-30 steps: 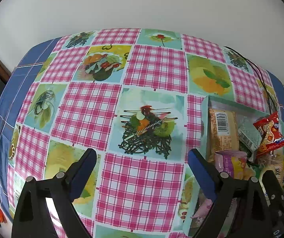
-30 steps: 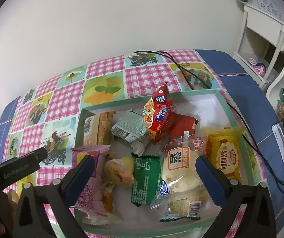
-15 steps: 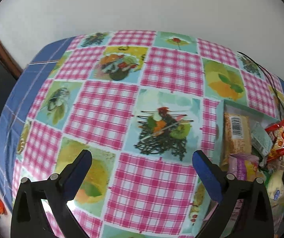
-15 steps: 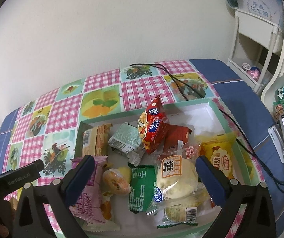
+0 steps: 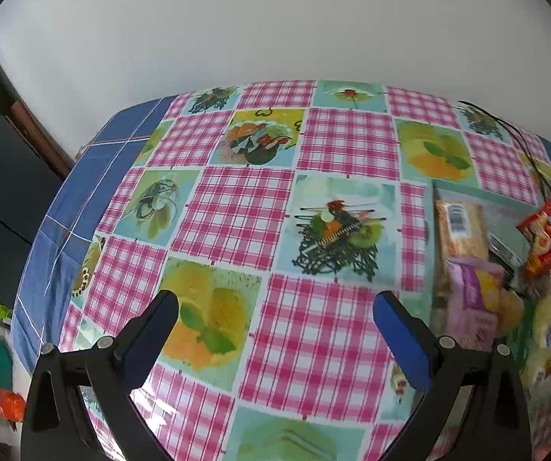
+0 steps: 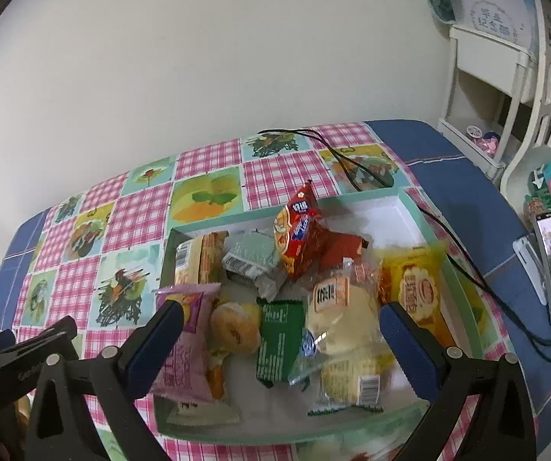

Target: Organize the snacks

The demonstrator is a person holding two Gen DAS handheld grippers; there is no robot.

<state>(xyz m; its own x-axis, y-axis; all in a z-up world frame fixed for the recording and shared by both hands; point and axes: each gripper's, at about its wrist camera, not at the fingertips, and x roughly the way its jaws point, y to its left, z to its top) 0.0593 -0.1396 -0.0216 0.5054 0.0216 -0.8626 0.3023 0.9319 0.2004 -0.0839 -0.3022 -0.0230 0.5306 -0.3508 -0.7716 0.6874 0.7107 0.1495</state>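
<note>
So the snacks are all heaped in the green tray [image 6: 463,288], which fills the lower middle of the right wrist view and peeks in at the right edge of the left one. Biggest risk I see: that pile is a mess of slippery, overlapping wrappers, so closing on the round bun packet [image 6: 342,307] could drag the green packet [image 6: 279,340] along with it, or squash the soft bread inside. The red chip bag [image 6: 300,236] is propped up at the back and looks ready to topple if anything under it shifts. Also a black cable [image 6: 452,257] runs along the tray's right rim, easy to snag. Pose-wise, the right tongs [image 6: 277,328] are wide open, holding nothing, angled down over the pile's near side. The left tongs [image 5: 275,317] have just been opening and now stand spread wide with nothing between them, tilted steeply down over bare checkered tabletop [image 5: 237,211], left of the tray
</note>
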